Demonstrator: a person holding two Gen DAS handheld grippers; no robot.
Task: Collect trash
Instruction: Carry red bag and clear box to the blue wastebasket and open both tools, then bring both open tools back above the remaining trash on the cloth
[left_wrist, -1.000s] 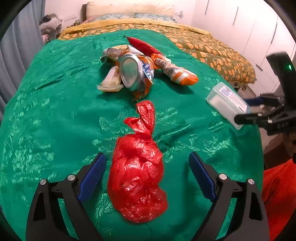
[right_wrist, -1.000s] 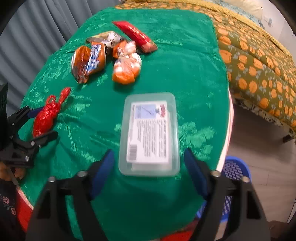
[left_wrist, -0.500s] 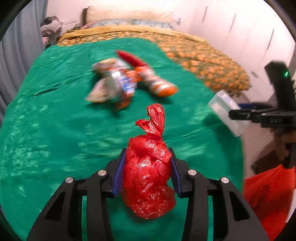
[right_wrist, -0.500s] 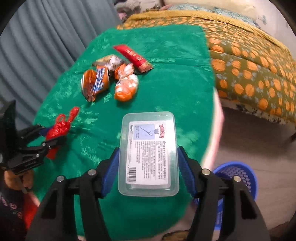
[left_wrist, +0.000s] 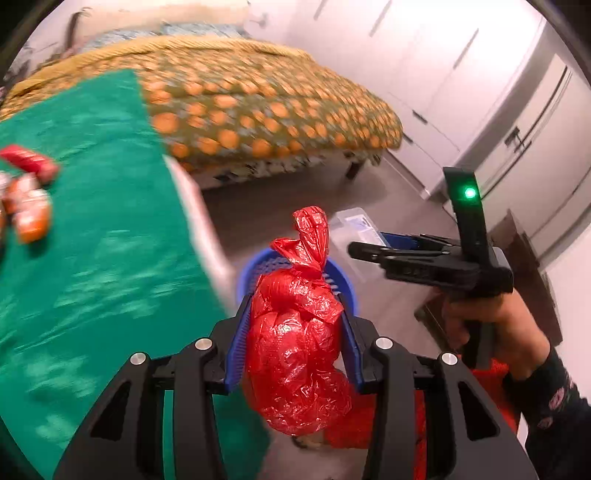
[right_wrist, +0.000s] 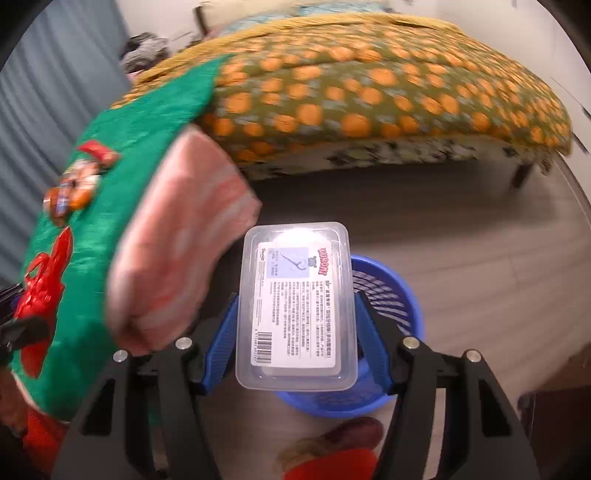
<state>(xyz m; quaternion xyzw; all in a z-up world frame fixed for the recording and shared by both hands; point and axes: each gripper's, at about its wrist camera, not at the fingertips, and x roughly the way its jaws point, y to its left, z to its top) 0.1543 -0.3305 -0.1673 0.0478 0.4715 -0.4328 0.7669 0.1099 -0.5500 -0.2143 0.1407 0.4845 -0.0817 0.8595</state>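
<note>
My left gripper (left_wrist: 295, 314) is shut on a knotted red plastic bag (left_wrist: 295, 343), held in the air past the table's right edge. Behind and below the bag shows a blue basket (left_wrist: 247, 273) on the floor. My right gripper (right_wrist: 295, 317) is shut on a clear plastic box (right_wrist: 295, 306) with a printed label, held over the blue basket (right_wrist: 391, 295). In the left wrist view the right gripper (left_wrist: 365, 249) and the clear box (left_wrist: 354, 221) hang above the basket's far side. In the right wrist view the red bag (right_wrist: 44, 280) appears at the left.
A green-covered table (left_wrist: 92, 240) carries orange wrappers (left_wrist: 31, 214) and a red wrapper (left_wrist: 29, 162). A bed with an orange-dotted cover (left_wrist: 258, 107) stands behind. White cupboards (left_wrist: 498, 92) line the right wall. A hand (left_wrist: 491, 321) holds the right gripper. Grey wood floor (right_wrist: 461, 221) surrounds the basket.
Both grippers closed on their things, the left on the red bag and the right on the clear box, lifted them off the table and swung them right, over the blue basket.
</note>
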